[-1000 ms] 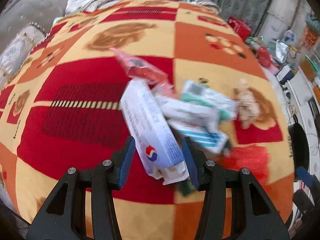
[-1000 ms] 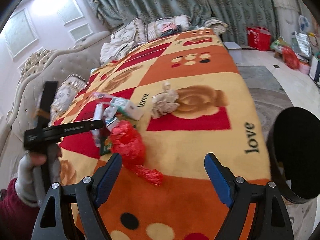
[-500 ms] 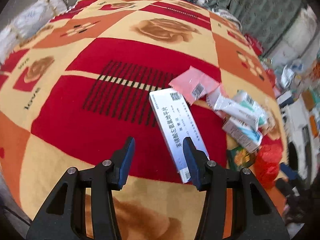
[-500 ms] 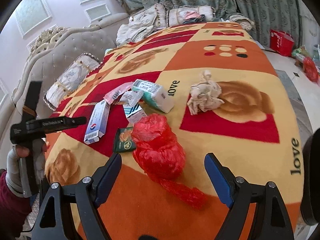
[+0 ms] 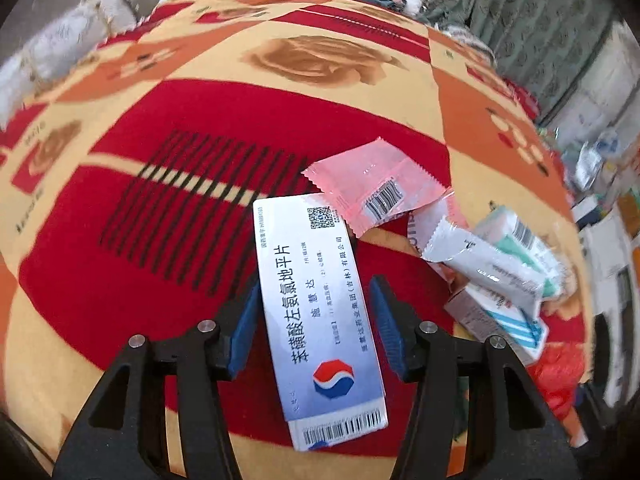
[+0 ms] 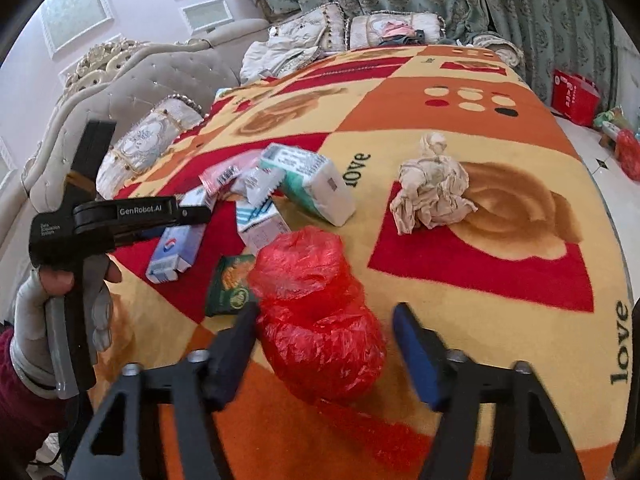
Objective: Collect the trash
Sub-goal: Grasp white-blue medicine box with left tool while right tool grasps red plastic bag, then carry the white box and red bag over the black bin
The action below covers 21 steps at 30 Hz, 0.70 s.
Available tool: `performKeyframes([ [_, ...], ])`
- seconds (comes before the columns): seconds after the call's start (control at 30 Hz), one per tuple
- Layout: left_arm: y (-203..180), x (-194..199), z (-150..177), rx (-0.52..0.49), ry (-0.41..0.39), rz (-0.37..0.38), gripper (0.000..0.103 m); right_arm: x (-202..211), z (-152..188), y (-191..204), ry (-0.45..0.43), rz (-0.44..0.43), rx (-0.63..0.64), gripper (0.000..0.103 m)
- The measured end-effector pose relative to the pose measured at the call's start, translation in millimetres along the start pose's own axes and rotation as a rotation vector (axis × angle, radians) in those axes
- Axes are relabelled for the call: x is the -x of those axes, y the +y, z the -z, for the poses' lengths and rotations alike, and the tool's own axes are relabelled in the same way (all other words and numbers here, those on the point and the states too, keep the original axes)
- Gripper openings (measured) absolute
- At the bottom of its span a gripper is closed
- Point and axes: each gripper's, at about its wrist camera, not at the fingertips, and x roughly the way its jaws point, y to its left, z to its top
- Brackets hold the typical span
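Note:
A blue-white medicine box (image 5: 308,248) lies flat on the blanket between the jaws of my left gripper (image 5: 314,320), which are opening; a gap shows at the right pad. Beside the box lie a pink wrapper (image 5: 372,188), a white sachet (image 5: 480,260) and a teal-white pack (image 6: 316,184). In the right wrist view a crumpled red plastic bag (image 6: 316,320) sits between the closing jaws of my right gripper (image 6: 326,324); the right pad stands clear of it. A green packet (image 6: 230,292) and a crumpled tissue (image 6: 432,188) rest nearby.
All the litter lies on a red, orange and yellow blanket (image 6: 480,264) over a bed. A padded headboard (image 6: 132,80) and pillows (image 6: 304,36) are at the far side. A gloved hand (image 6: 60,304) holds the left gripper. A red bag (image 6: 574,96) stands on the floor.
The left wrist view swung and sank closer to the blanket; the medicine box now lies centred between its jaws. My right gripper came down around the red bag and its jaws narrowed.

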Motion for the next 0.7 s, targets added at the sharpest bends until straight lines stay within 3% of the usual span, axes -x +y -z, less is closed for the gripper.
performKeyframes([
  [0.03,-2.4,-0.2,1.5,-0.024,-0.004,-0.011,0.053,-1.6,0.2,-0.9,0.002,-0.005,-0.004,0.046],
  [0.1,-0.3,0.7,4.7,-0.040,-0.009,0.001,0.051,-0.5,0.8,-2.8,-0.002,-0.018,-0.011,0.044],
  [0.37,13.9,31.9,23.4,-0.023,0.023,0.143,0.049,40.0,4.3,-2.6,-0.077,-0.043,-0.015,0.042],
  [0.7,-43.6,80.4,52.6,-0.134,0.007,0.268,0.049,86.2,12.4,-9.7,-0.133,0.001,-0.030,0.042],
])
